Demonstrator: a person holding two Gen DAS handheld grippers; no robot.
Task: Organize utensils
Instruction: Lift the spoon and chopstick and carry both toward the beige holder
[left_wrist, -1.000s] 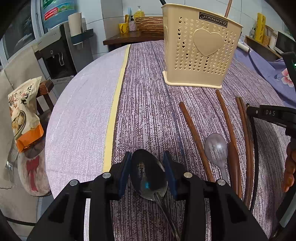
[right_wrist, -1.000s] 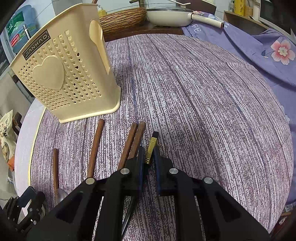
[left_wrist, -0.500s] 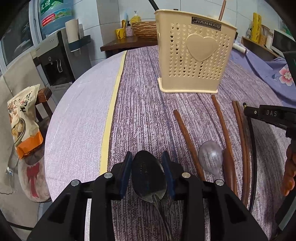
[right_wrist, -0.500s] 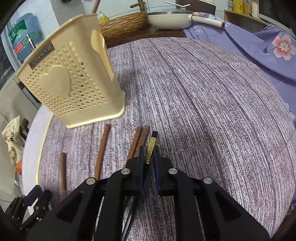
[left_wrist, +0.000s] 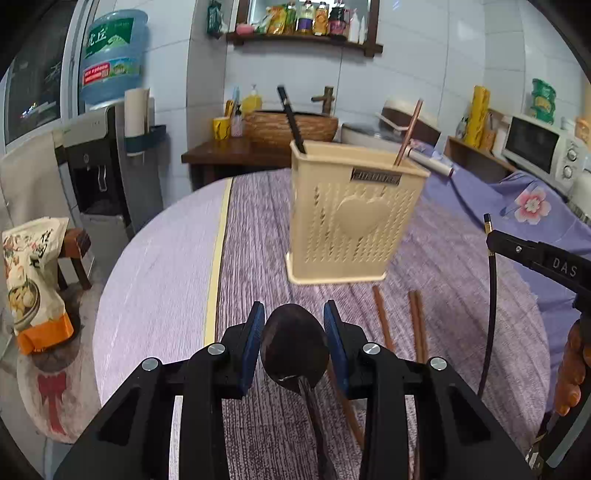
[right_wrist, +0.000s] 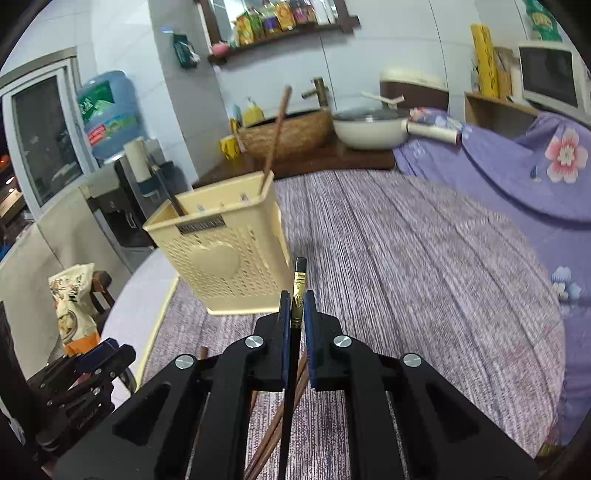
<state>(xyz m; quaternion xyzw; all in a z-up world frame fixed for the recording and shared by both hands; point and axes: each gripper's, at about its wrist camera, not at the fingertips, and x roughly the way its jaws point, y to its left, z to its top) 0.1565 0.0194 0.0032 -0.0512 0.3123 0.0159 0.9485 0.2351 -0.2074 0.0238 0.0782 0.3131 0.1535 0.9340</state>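
open tablecloth (right_wrist: 424, 258) right of utensil holder (right_wrist: 221, 258)

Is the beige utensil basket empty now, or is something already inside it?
Not empty. The beige utensil basket stands upright and holds a black chopstick at its left corner and a brown chopstick at its right; both stick out above the rim.

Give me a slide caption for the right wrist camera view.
Right hand-held gripper clamps a black chopstick, aimed at the cream utensil basket.

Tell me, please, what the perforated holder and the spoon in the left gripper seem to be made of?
Holder: matte cream plastic, probably, given its moulded holes and raised heart. Spoon: likely polished metal, since its dark bowl looks glossy and reflective.
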